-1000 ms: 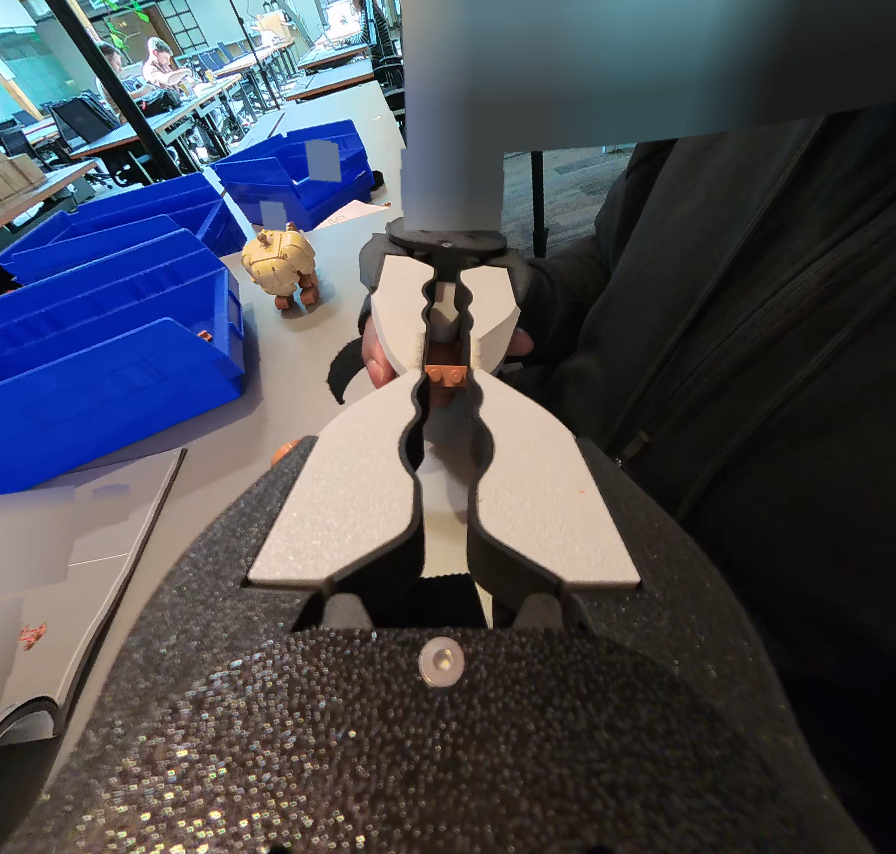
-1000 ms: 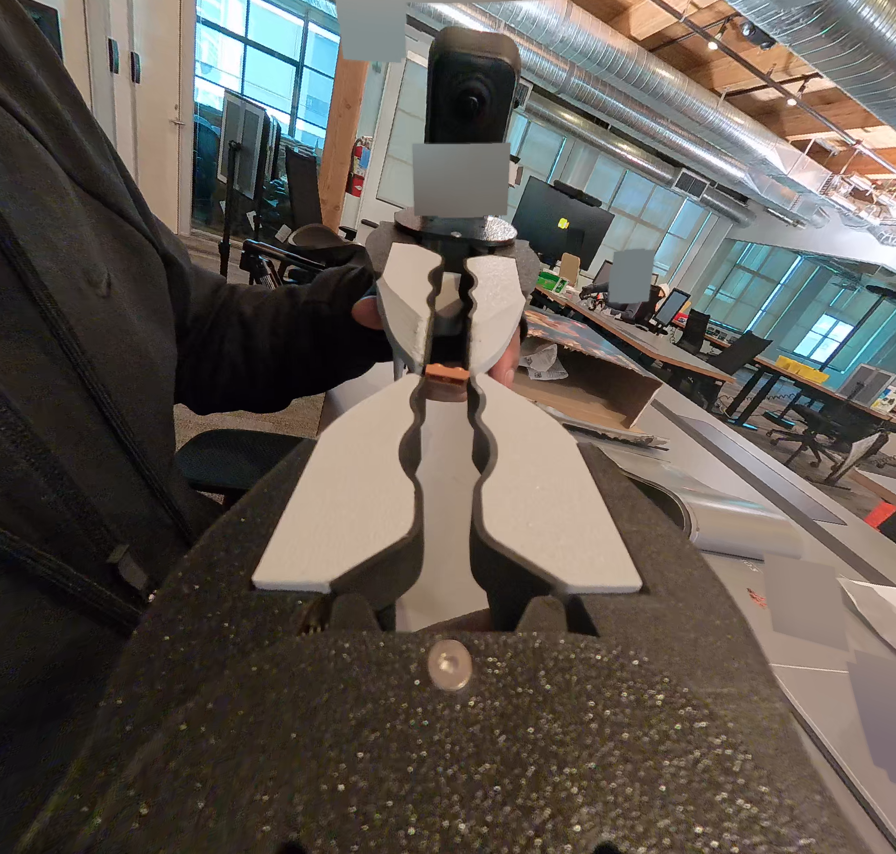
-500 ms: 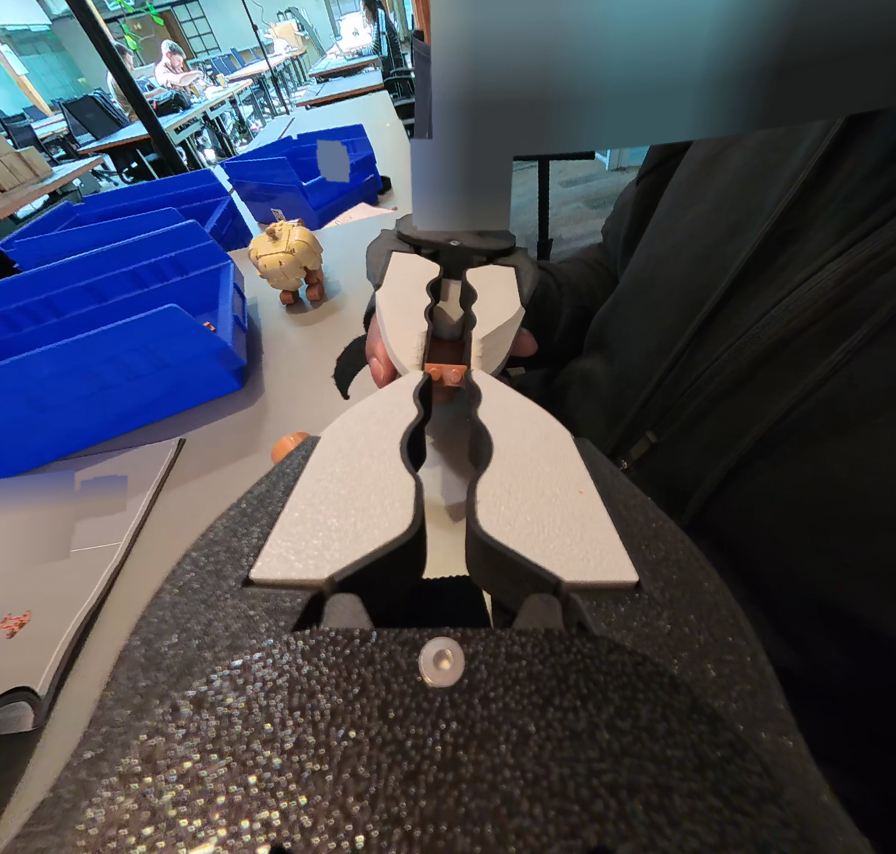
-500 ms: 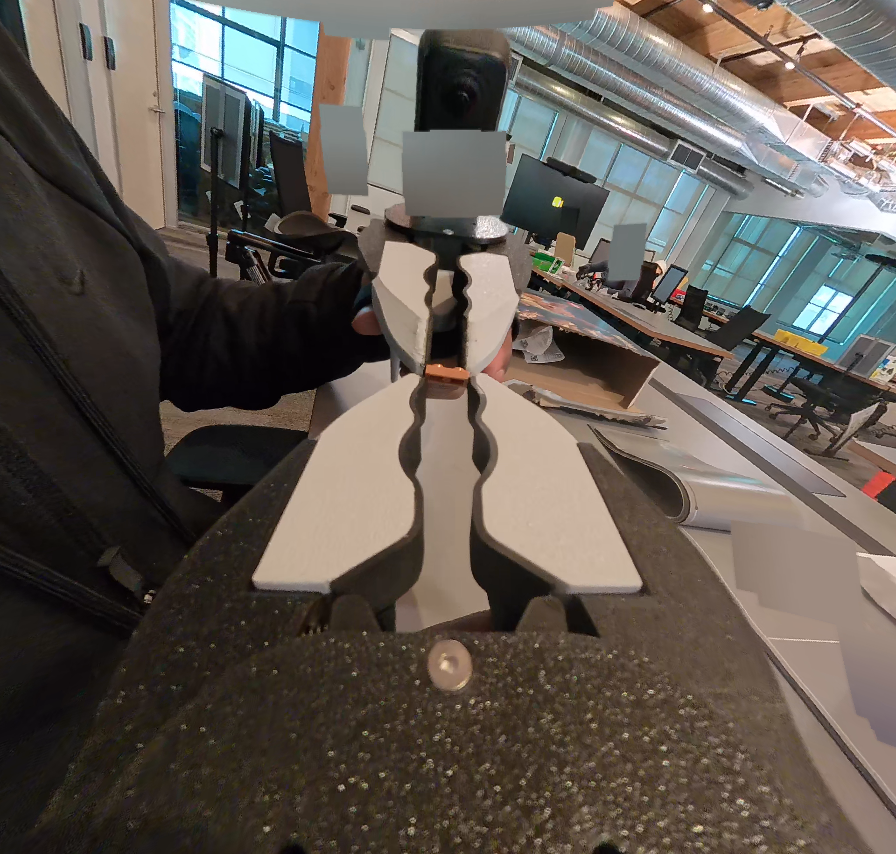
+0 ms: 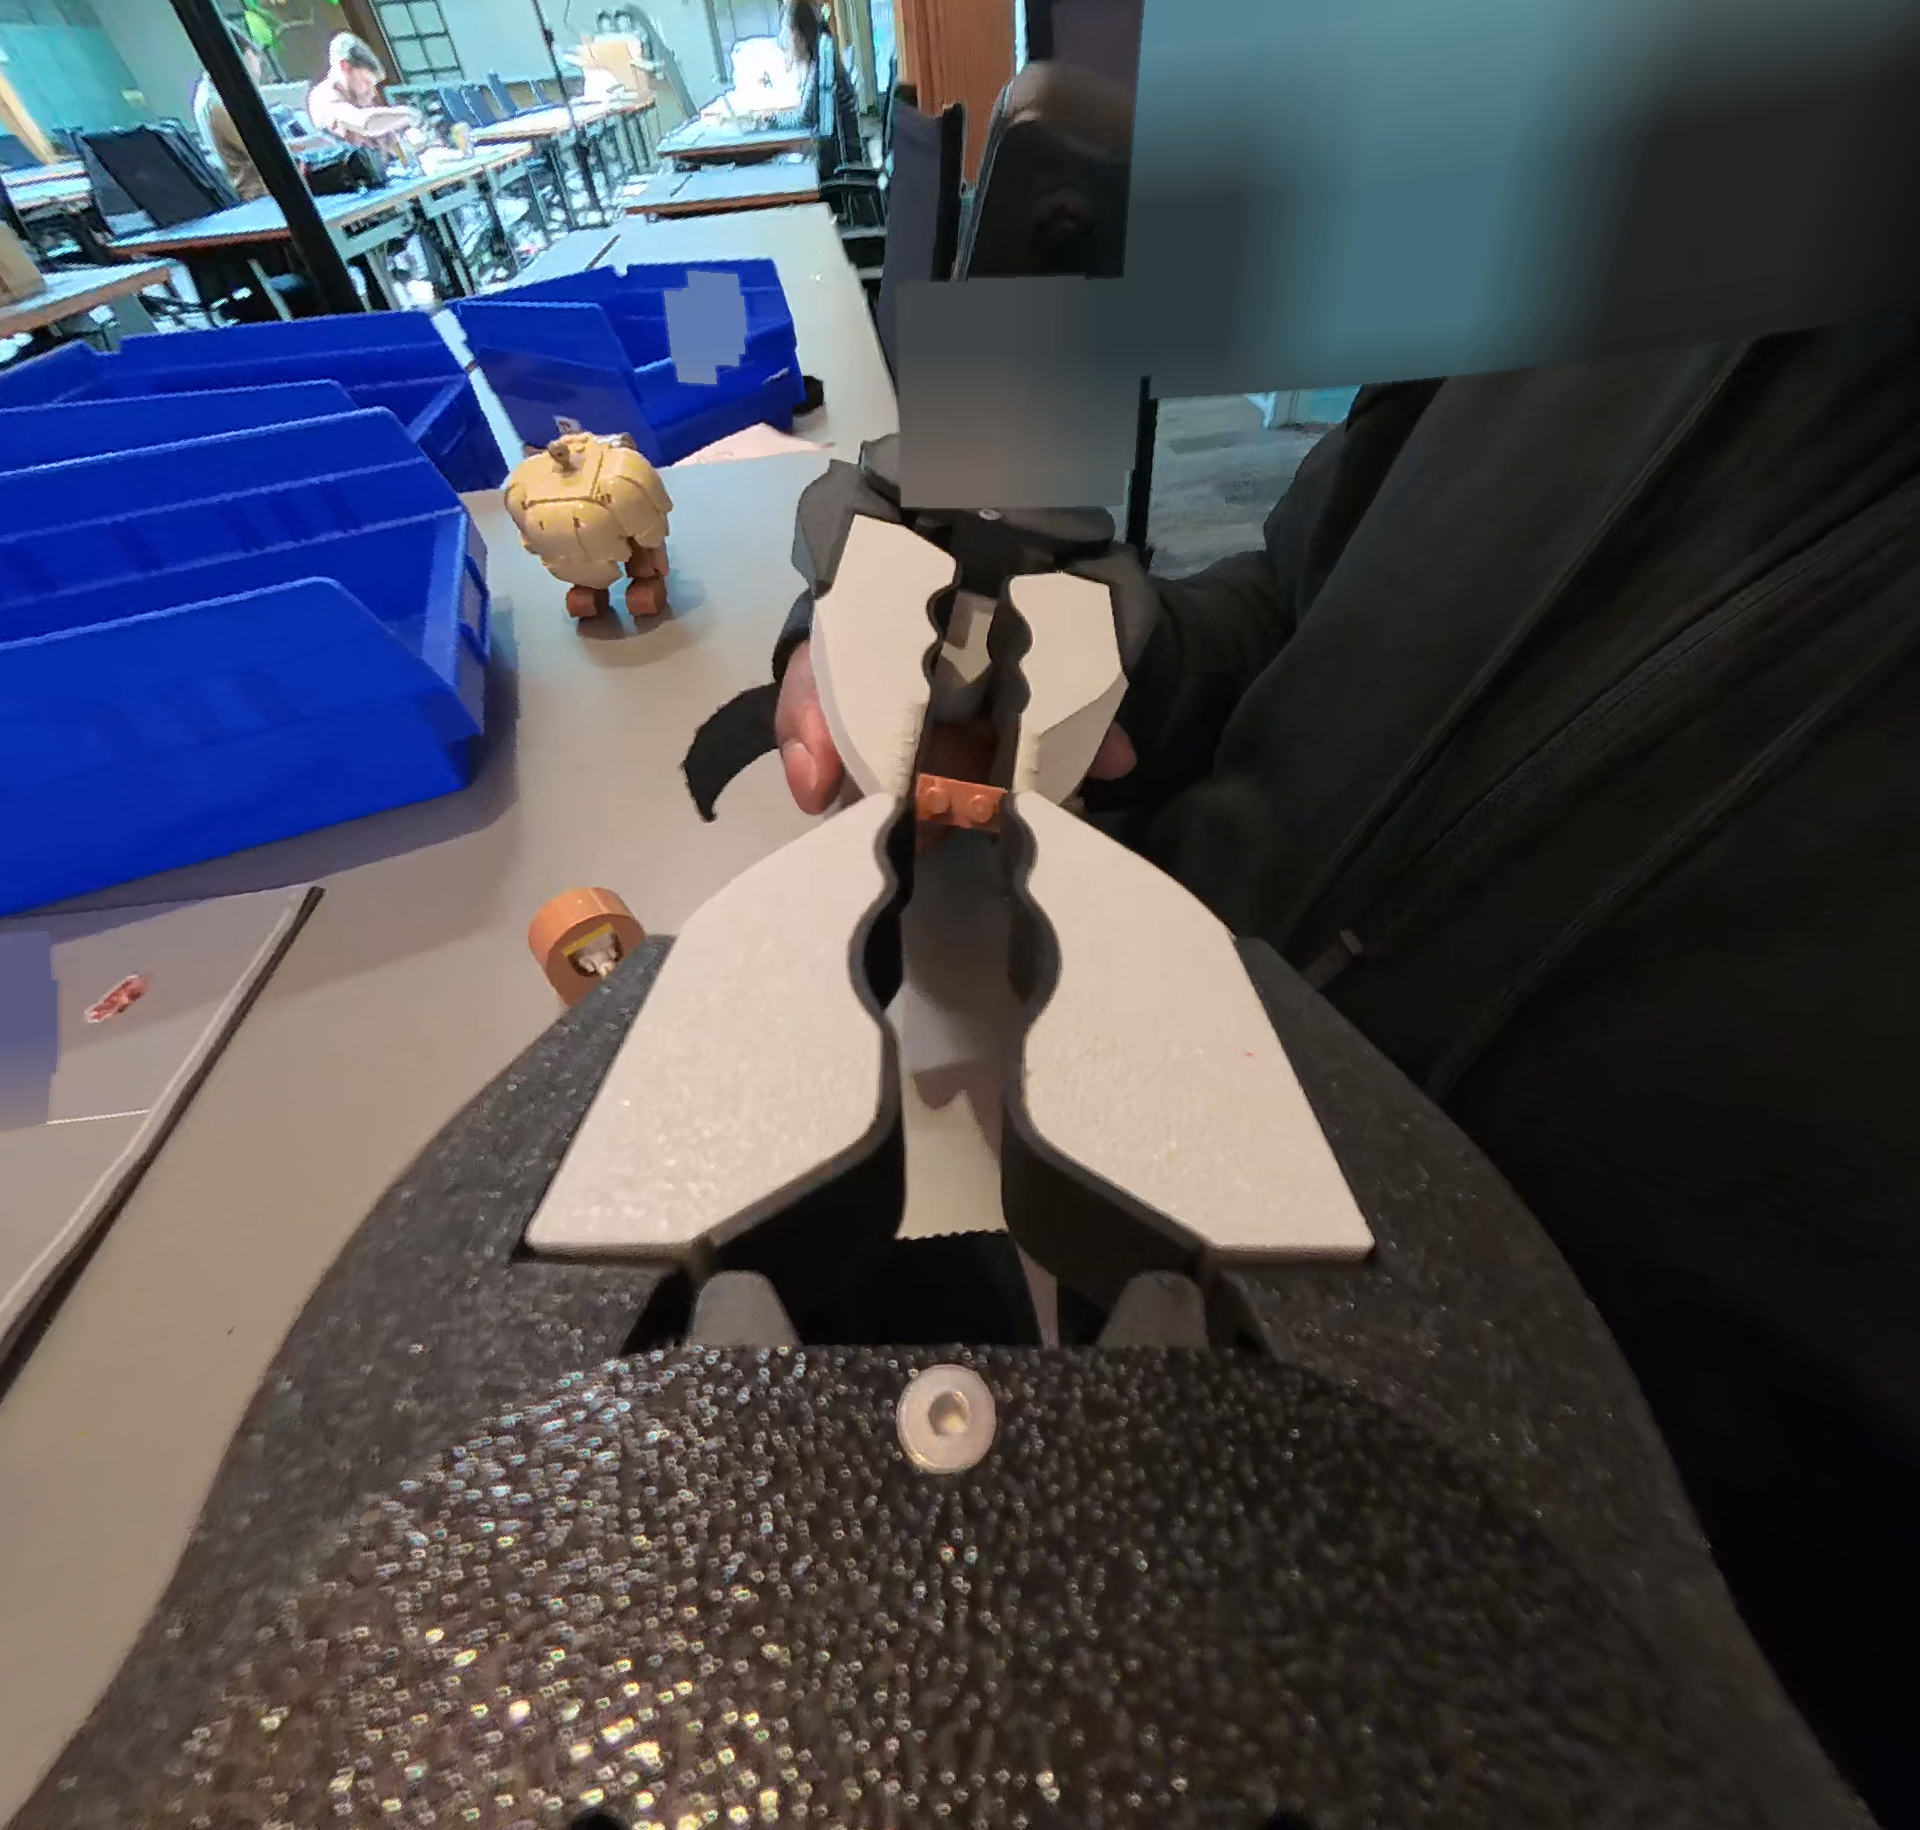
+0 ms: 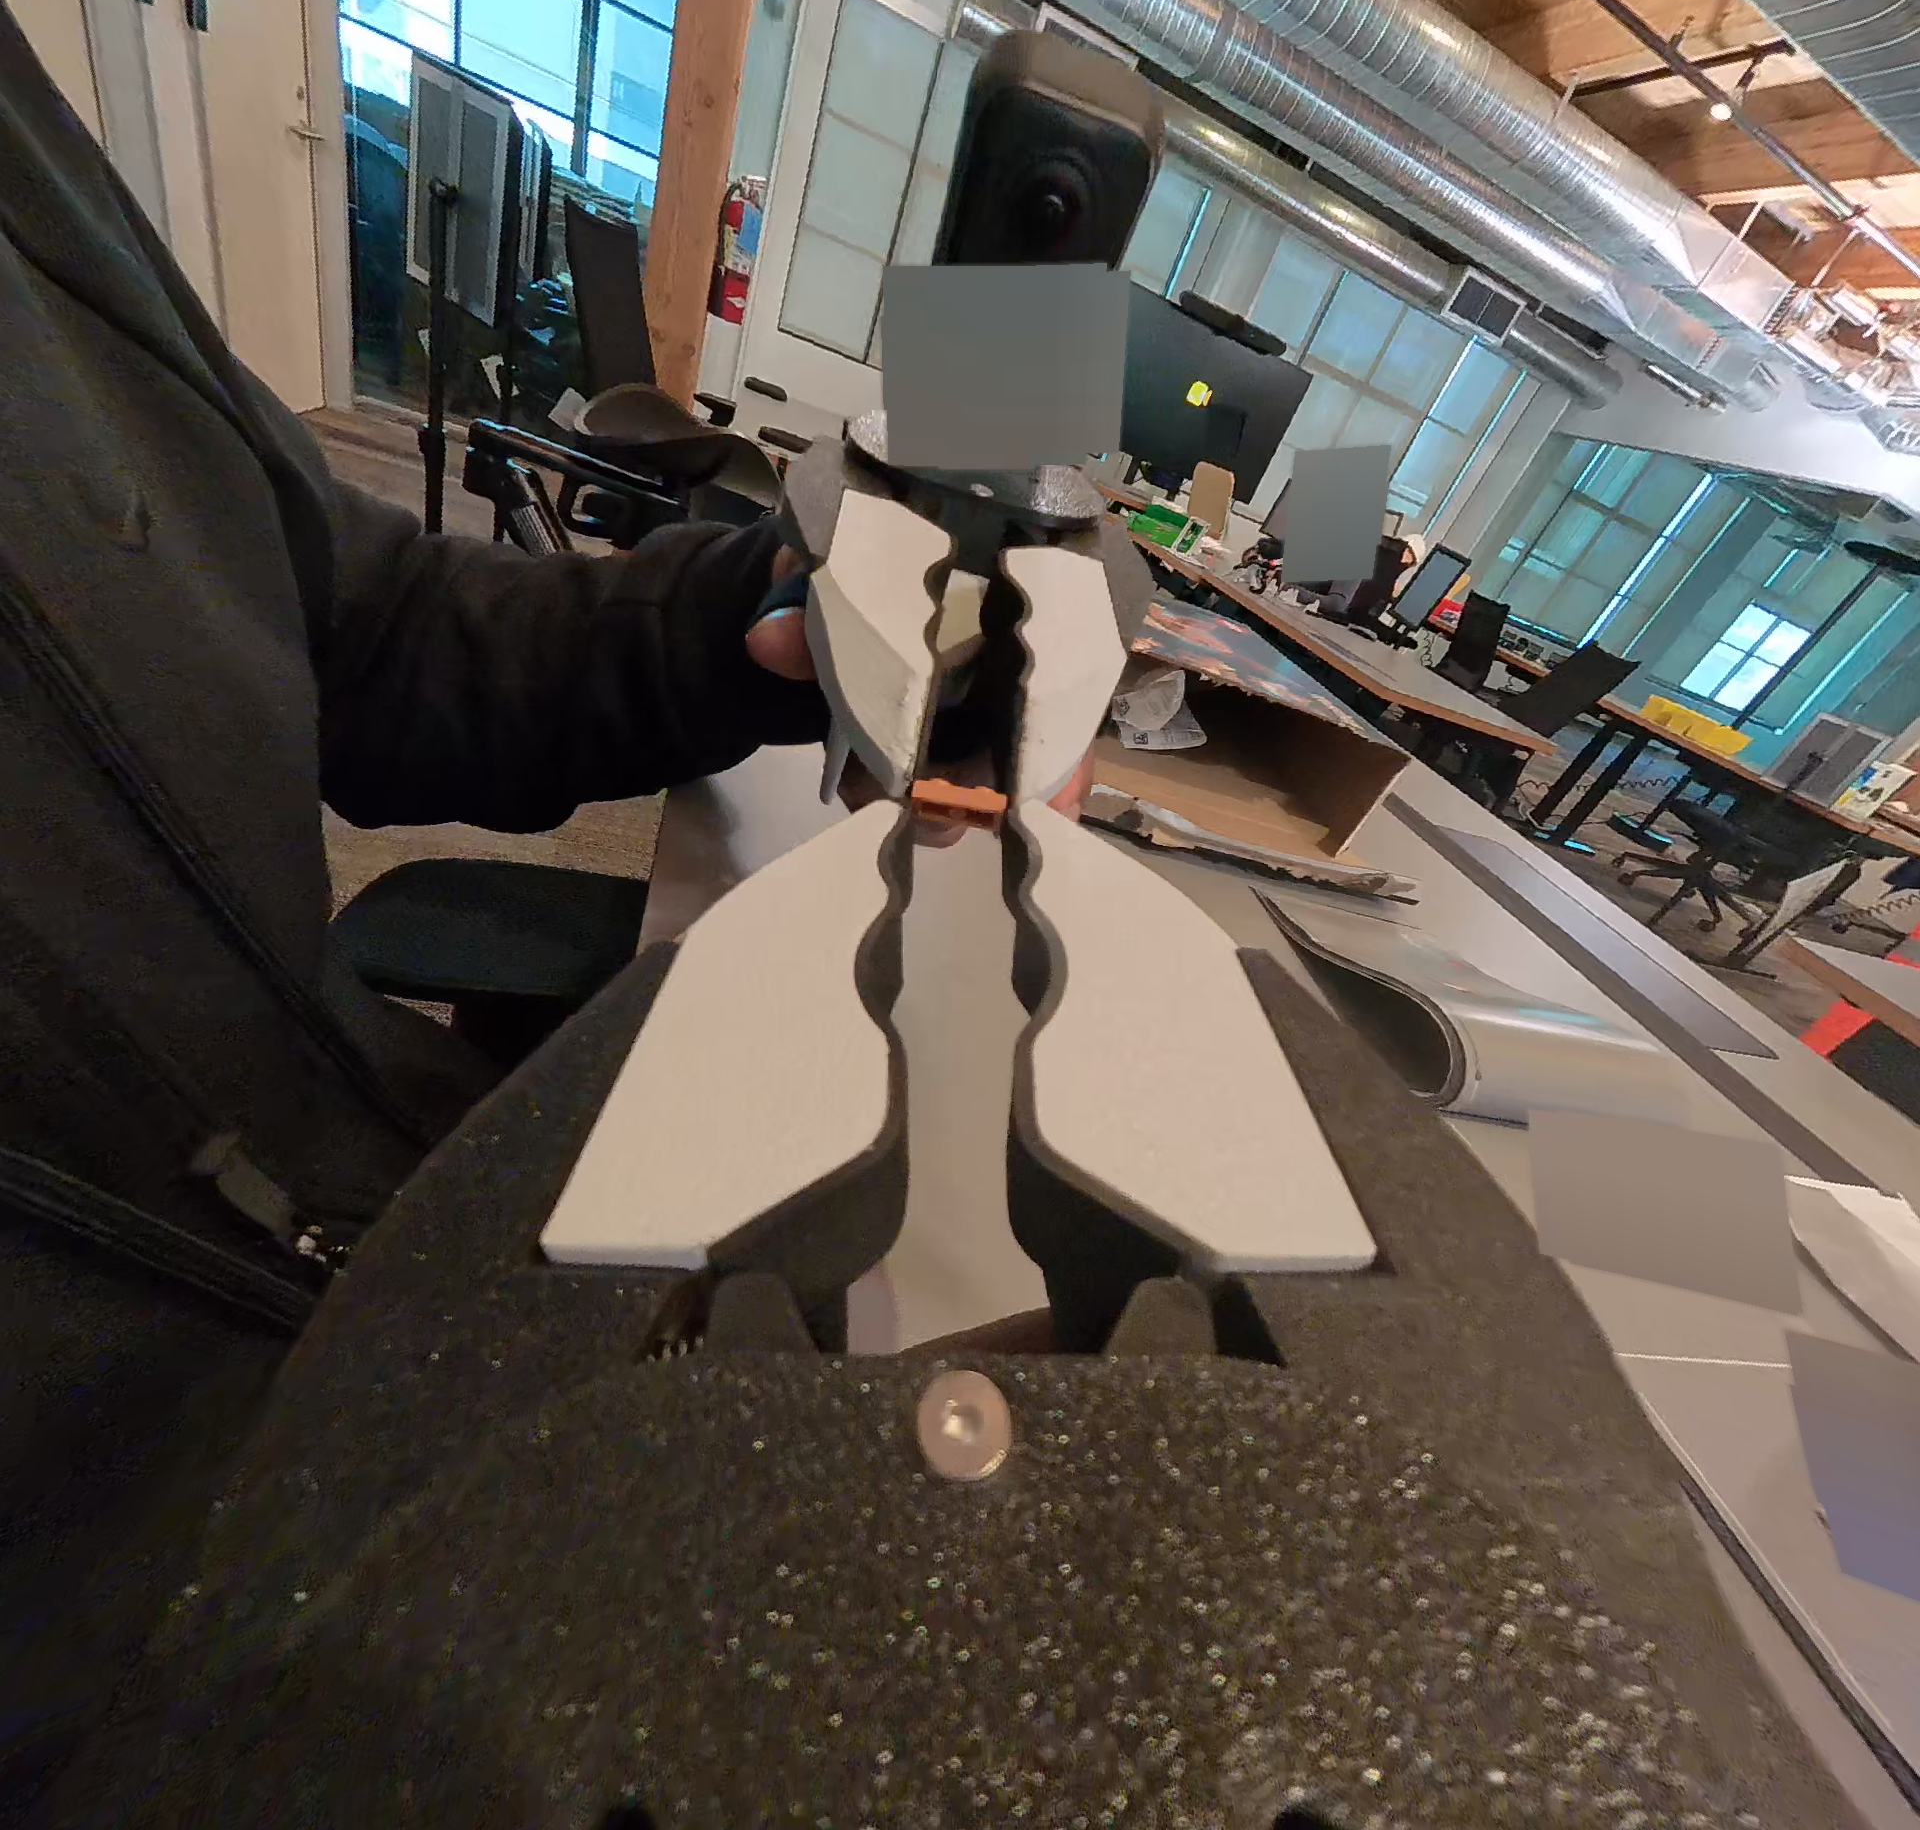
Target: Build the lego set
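Note:
My two grippers meet tip to tip above the grey table (image 5: 582,741). A small orange two-stud brick (image 5: 961,806) sits where the tips meet. In the left wrist view my left gripper (image 5: 961,824) has both fingertips against the brick's ends, and the right gripper faces it from beyond, with something darker brown in its jaws behind the brick. In the right wrist view the same brick (image 6: 958,801) spans my right gripper's (image 6: 958,824) tips, and the left gripper (image 6: 966,741) faces it. A person's hands hold both tools.
Blue bins (image 5: 229,575) line the table's left side. A tan toy figure with brown feet (image 5: 590,523) stands near them, and a brown round piece (image 5: 582,939) lies by my left gripper. A cardboard box (image 6: 1247,772) and a curled grey sheet (image 6: 1507,1042) lie on the right. My left and right fingertips are right by each other.
Both grippers stay tip to tip on the orange brick. The left gripper has twisted a little as seen from the right wrist view, and both views have shifted slightly.

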A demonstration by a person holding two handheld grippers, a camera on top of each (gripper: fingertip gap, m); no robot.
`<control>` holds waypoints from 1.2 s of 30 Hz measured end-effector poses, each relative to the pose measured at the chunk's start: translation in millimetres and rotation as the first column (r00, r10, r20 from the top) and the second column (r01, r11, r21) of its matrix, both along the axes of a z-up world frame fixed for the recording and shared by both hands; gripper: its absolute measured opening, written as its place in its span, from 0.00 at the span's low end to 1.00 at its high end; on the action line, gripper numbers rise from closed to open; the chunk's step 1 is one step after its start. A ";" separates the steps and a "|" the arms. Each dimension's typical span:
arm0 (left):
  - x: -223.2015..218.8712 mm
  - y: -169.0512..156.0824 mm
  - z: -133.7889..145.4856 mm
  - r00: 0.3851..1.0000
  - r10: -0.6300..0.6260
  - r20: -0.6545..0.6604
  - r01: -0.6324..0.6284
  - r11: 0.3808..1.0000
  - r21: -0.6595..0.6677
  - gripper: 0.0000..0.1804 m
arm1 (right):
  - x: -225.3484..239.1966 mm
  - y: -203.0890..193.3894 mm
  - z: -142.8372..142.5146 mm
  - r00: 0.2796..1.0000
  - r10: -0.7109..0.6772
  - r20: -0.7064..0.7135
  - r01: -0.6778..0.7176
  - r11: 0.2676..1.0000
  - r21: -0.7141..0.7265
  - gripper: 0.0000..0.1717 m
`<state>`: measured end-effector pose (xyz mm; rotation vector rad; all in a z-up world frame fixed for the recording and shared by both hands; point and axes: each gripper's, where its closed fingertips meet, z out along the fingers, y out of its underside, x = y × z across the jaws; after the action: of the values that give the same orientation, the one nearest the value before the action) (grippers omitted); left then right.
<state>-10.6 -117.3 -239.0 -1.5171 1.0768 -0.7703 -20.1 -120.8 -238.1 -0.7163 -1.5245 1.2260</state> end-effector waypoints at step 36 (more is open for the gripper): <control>-15.6 15.0 -16.9 0.944 0.322 -0.068 -0.323 0.870 -0.373 0.04 | -19.0 13.5 -18.5 0.968 -0.242 -0.061 0.248 0.912 0.327 0.09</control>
<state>-26.2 -102.3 -255.9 -1.9679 0.6673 -0.7664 -39.1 -107.3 -256.6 -0.6446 -1.5246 0.7602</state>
